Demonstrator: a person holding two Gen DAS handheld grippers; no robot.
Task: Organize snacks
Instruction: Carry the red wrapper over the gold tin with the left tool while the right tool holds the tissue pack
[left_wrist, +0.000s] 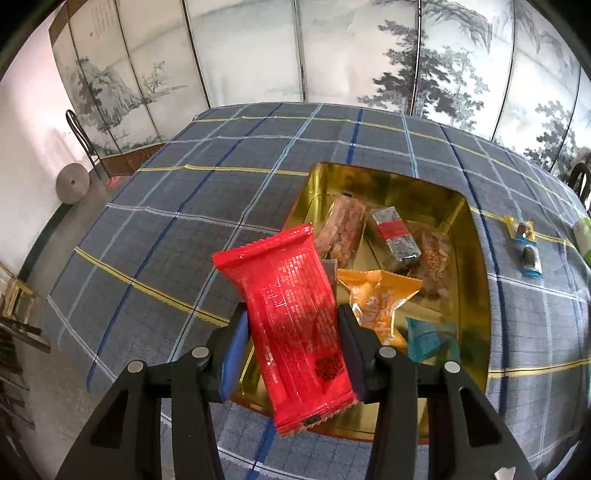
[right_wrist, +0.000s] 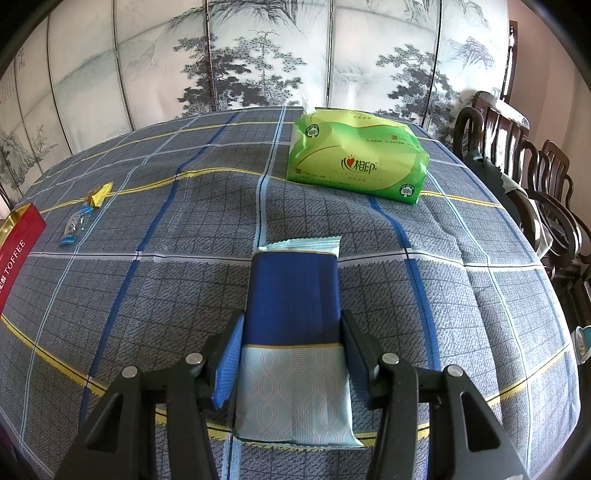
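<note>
Shiny gold metal inside the tin (left_wrist: 476, 280), glossy crinkly plastic on the red snack packet (left_wrist: 295, 325). Woven plaid cloth on the table (right_wrist: 147, 295), matt and a bit rough. Slick green plastic round the tissue pack (right_wrist: 354, 158).

Red packet (left_wrist: 291, 325), gold tin (left_wrist: 476, 295), grey plaid tablecloth (left_wrist: 177, 221), green tissue pack (right_wrist: 356, 162).

The red tin (right_wrist: 16, 251) is cut by the left edge; the tissue pack (left_wrist: 583, 236) is cut at the right edge; print on the red packet (left_wrist: 291, 314) is unreadable.
</note>
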